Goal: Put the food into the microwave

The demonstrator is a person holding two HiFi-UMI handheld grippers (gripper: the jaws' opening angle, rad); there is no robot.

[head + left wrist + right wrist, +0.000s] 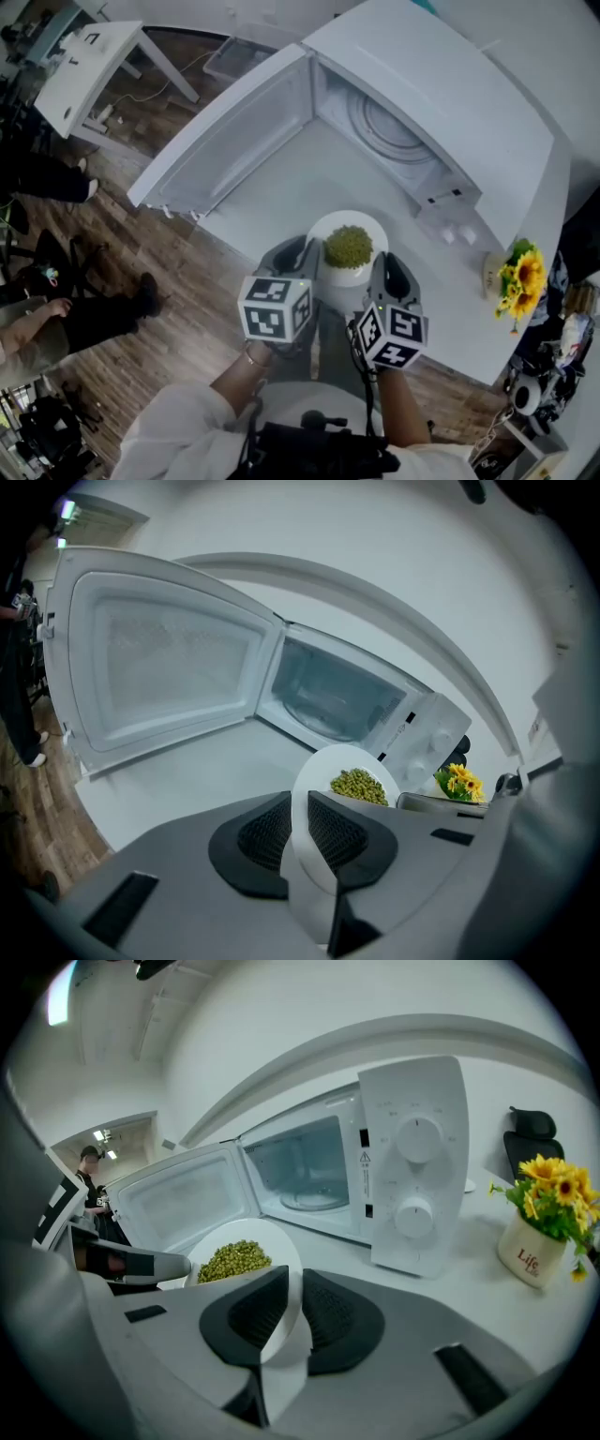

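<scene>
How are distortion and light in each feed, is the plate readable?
Head view: even light, no glare, plate of peas sharp. Left gripper view: strong fisheye bows the microwave door; plate rim nearest the lens is soft. Right gripper view: same bowing, black vignette at the edges, peas clear.

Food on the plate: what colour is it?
The food is yellowish green, small round pieces on a white plate; clearest in the right gripper view.
</scene>
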